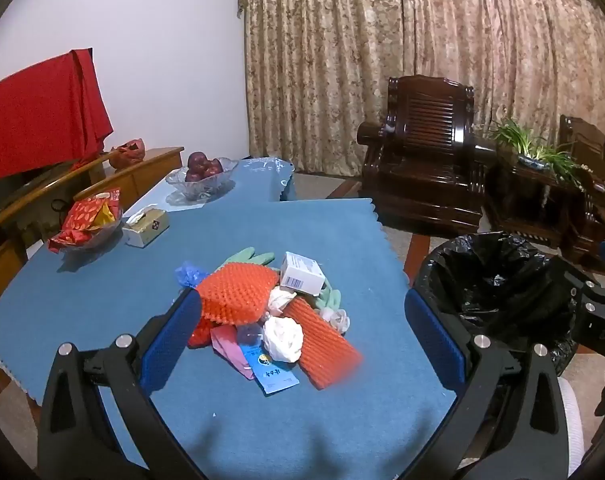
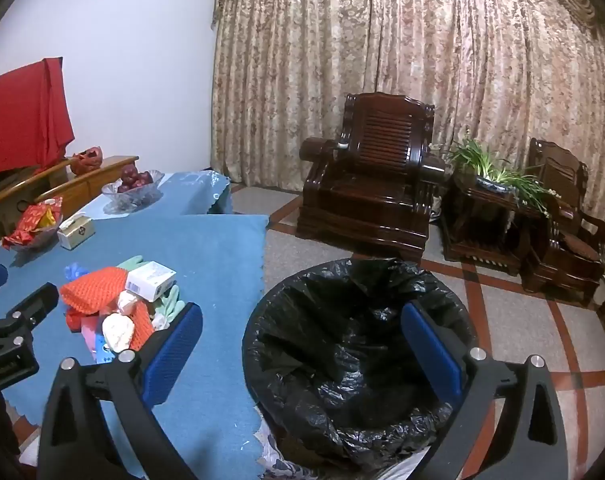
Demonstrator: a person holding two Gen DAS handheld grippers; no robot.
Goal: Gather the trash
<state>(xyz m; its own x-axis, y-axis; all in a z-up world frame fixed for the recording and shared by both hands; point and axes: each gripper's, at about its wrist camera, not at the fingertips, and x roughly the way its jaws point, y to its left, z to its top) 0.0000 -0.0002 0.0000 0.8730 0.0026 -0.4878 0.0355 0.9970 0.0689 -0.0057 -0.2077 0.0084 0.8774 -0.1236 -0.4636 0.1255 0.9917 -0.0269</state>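
A heap of trash lies on the blue tablecloth (image 1: 102,288): orange foam netting (image 1: 238,292), a small white box (image 1: 304,273), crumpled white tissue (image 1: 283,338), a blue leaflet (image 1: 272,370), a pink wrapper (image 1: 232,350) and a green glove (image 1: 250,257). My left gripper (image 1: 302,332) hangs open over the heap's near side, touching nothing. In the right wrist view the same heap (image 2: 114,300) sits at the left. My right gripper (image 2: 302,352) is open above a bin with a black liner (image 2: 342,360) beside the table.
On the far side of the table stand a glass bowl of dark red fruit (image 1: 202,178), a dish of red packets (image 1: 88,220) and a tissue box (image 1: 146,226). Dark wooden armchairs (image 2: 366,192) and a potted plant (image 2: 490,172) stand before the curtain.
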